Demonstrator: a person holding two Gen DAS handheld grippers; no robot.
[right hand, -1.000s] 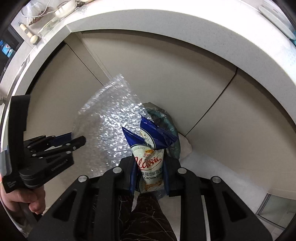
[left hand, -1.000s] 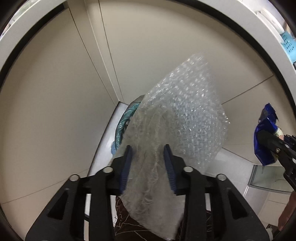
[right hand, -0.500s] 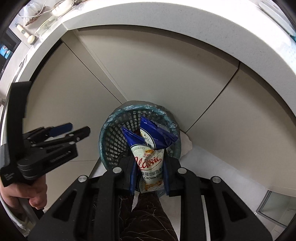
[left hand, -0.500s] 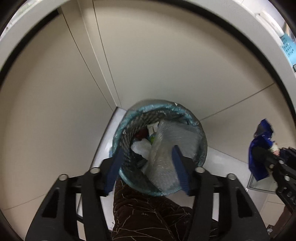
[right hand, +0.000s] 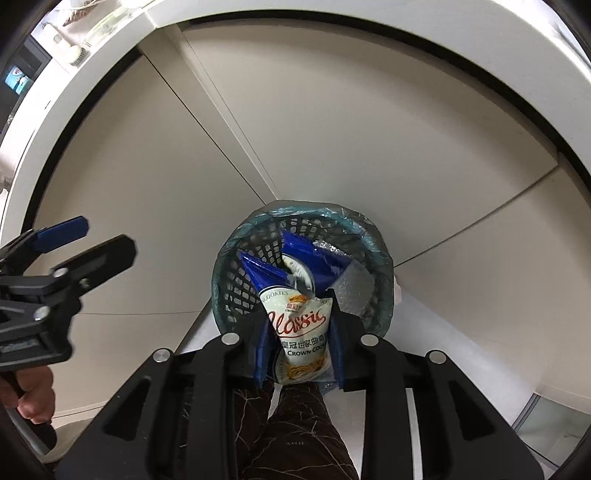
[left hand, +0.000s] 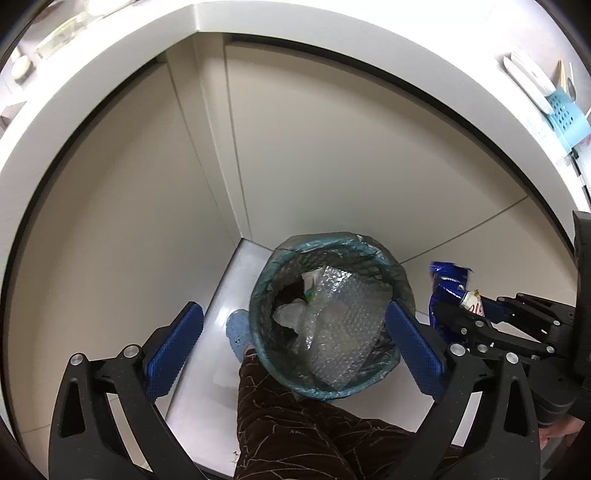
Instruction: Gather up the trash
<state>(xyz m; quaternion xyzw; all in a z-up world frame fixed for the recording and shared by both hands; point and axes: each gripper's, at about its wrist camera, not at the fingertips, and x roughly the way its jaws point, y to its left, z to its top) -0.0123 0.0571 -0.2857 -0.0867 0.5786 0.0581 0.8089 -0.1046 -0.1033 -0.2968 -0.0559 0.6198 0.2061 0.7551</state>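
Observation:
A round mesh trash basket (left hand: 260, 295) with a teal liner stands on the floor in a cabinet corner; it also shows in the right wrist view (right hand: 236, 280). A sheet of bubble wrap (left hand: 343, 328) lies inside it on other trash. My left gripper (left hand: 295, 345) is open wide and empty above the basket. My right gripper (right hand: 299, 343) is shut on a blue and white cookie bag (right hand: 299, 325) and holds it above the basket's near rim. The bag also shows at the right of the left wrist view (left hand: 448, 291).
Beige cabinet doors (left hand: 314, 155) meet in a corner behind the basket, under a white countertop (left hand: 332, 33). The person's leg in brown trousers (left hand: 295, 424) and a blue slipper (left hand: 236, 328) are beside the basket. A blue caddy (left hand: 565, 114) sits on the counter at right.
My left gripper opened and let go of the bubble wrap, which dropped into the basket. My right gripper moved the cookie bag over the basket.

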